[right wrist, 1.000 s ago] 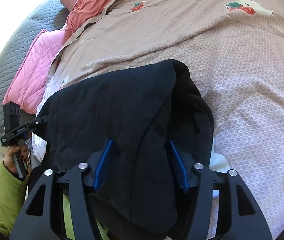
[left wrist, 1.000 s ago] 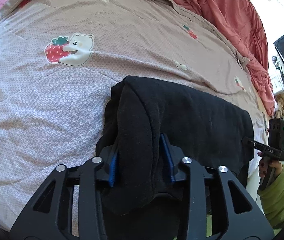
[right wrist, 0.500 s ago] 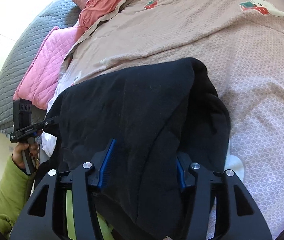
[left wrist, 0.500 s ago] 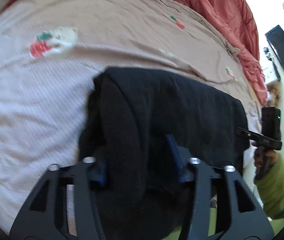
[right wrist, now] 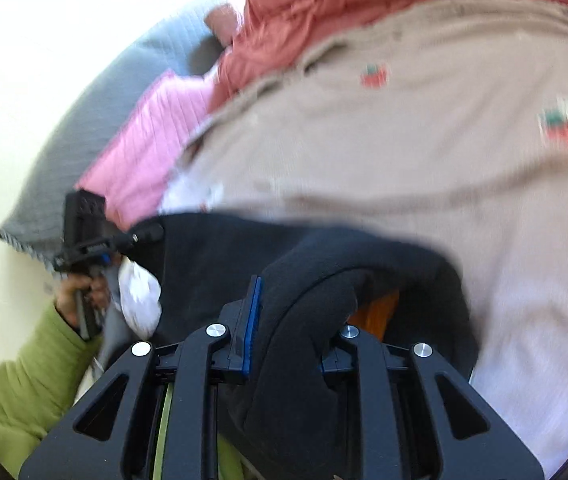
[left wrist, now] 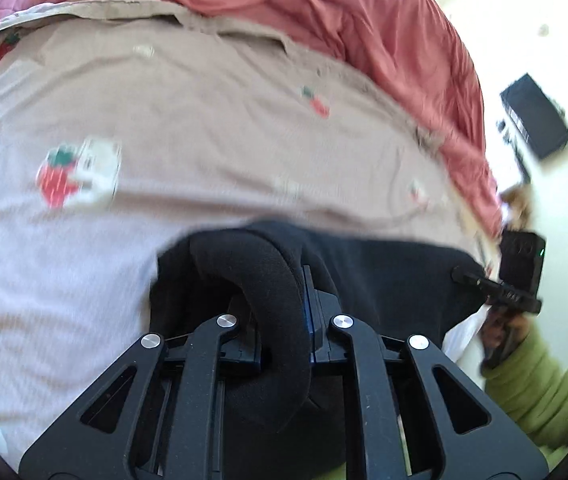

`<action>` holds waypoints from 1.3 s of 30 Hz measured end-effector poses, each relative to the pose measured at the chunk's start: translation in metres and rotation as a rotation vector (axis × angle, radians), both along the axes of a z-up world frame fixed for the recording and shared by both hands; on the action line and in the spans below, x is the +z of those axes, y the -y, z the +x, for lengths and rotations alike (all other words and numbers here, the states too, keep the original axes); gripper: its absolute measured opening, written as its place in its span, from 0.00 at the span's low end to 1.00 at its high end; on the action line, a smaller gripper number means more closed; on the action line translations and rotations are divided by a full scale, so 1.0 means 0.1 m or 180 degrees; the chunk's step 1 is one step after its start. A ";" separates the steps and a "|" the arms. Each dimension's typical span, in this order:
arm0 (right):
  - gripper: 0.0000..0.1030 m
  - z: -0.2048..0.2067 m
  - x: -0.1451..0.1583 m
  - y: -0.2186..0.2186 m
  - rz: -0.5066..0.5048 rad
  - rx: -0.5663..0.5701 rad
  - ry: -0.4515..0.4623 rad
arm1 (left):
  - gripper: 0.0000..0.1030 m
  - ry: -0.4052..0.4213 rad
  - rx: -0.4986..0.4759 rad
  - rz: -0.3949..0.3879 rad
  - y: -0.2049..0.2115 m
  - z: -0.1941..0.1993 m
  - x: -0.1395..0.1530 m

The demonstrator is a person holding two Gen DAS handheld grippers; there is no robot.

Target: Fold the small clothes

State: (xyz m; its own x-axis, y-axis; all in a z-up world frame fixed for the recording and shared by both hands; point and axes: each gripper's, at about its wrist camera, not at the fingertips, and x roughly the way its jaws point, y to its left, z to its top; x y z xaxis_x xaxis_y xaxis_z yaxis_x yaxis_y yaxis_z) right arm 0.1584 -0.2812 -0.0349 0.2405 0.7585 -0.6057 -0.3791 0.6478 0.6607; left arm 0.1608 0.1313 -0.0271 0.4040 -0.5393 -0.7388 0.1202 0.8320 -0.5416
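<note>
A black fleece garment hangs stretched between my two grippers at the near edge of the bed; it also shows in the right wrist view. My left gripper is shut on a thick rolled fold of it. My right gripper is shut on the opposite fold. Each gripper shows in the other's view, the right one at the garment's right corner, the left one at its left corner. The frames are blurred by motion.
The bed has a beige sheet with strawberry-bear prints. A rumpled red duvet lies at the back. A pink pillow and a grey quilt lie at the left. A black monitor stands beyond the bed.
Both grippers have closed tighter on the folds and pulled the garment back toward the near edge of the bed. More of the duvet and pillows shows at the top.
</note>
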 end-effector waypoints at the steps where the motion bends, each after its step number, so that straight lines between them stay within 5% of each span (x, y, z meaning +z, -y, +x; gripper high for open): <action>1: 0.19 0.18 0.03 0.00 0.0043 -0.0074 -0.0004 | 0.07 -0.0024 0.0059 -0.0066 -0.03 0.15 0.00; 6: 0.22 1.04 -0.27 0.02 0.0037 -0.0635 -0.0394 | 0.10 -0.0413 0.0711 -0.0456 -0.30 0.88 -0.37; 10: 0.32 1.42 -0.95 0.12 0.0069 -0.1185 -0.1290 | 0.26 -0.0886 0.1265 -0.1031 -0.54 1.08 -0.92; 13: 0.35 1.41 -1.06 0.22 0.0341 -0.1323 -0.1459 | 0.36 -0.0786 0.1265 -0.1212 -0.61 1.02 -0.93; 15: 0.48 1.39 -1.02 0.29 0.0434 -0.1307 -0.1402 | 0.47 -0.0603 0.1154 -0.1091 -0.66 0.97 -0.82; 18: 0.73 1.32 -0.86 0.62 0.0406 -0.1588 -0.1152 | 0.53 -0.0272 0.1113 -0.0812 -0.82 0.90 -0.59; 21: 0.74 1.15 -0.47 0.74 -0.0183 -0.1533 -0.0520 | 0.55 -0.0026 0.1000 -0.0082 -0.83 0.75 -0.36; 24: 0.84 0.82 -0.16 0.39 -0.0700 -0.1006 0.0101 | 0.60 0.0177 0.0720 0.0347 -0.66 0.53 -0.28; 27: 0.88 0.10 -0.05 -0.39 -0.1217 -0.0063 0.0817 | 0.63 0.0282 0.0431 0.0733 -0.32 0.32 -0.35; 29: 0.89 -0.25 -0.12 -0.75 -0.1257 0.0411 0.1012 | 0.63 0.0252 0.0397 0.0973 -0.17 0.20 -0.45; 33: 0.89 -0.73 -0.52 -1.44 -0.1923 0.1058 0.1444 | 0.63 0.0165 0.0339 0.1298 0.03 0.09 -0.66; 34: 0.87 -0.77 -0.65 -1.54 -0.2172 0.1177 0.1534 | 0.63 0.0158 0.0310 0.1285 0.06 0.09 -0.68; 35: 0.67 -0.80 -0.75 -1.59 -0.2395 0.1254 0.1626 | 0.63 0.0162 0.0284 0.1302 0.08 0.09 -0.68; 36: 0.32 -0.77 -0.79 -1.59 -0.2455 0.1334 0.1629 | 0.63 0.0189 0.0253 0.1347 0.11 0.10 -0.66; 39: 0.11 -0.40 -0.55 -1.38 -0.2214 0.1087 0.1386 | 0.64 0.0249 0.0236 0.1365 0.14 0.13 -0.57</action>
State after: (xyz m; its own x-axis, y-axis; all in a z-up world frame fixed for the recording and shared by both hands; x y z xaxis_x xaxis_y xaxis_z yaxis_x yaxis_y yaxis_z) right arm 0.1185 -0.1431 -0.0896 0.3848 0.3255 -0.8637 -0.7511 0.6543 -0.0880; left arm 0.1735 0.1171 -0.0846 0.4936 -0.1579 -0.8552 0.0785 0.9875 -0.1370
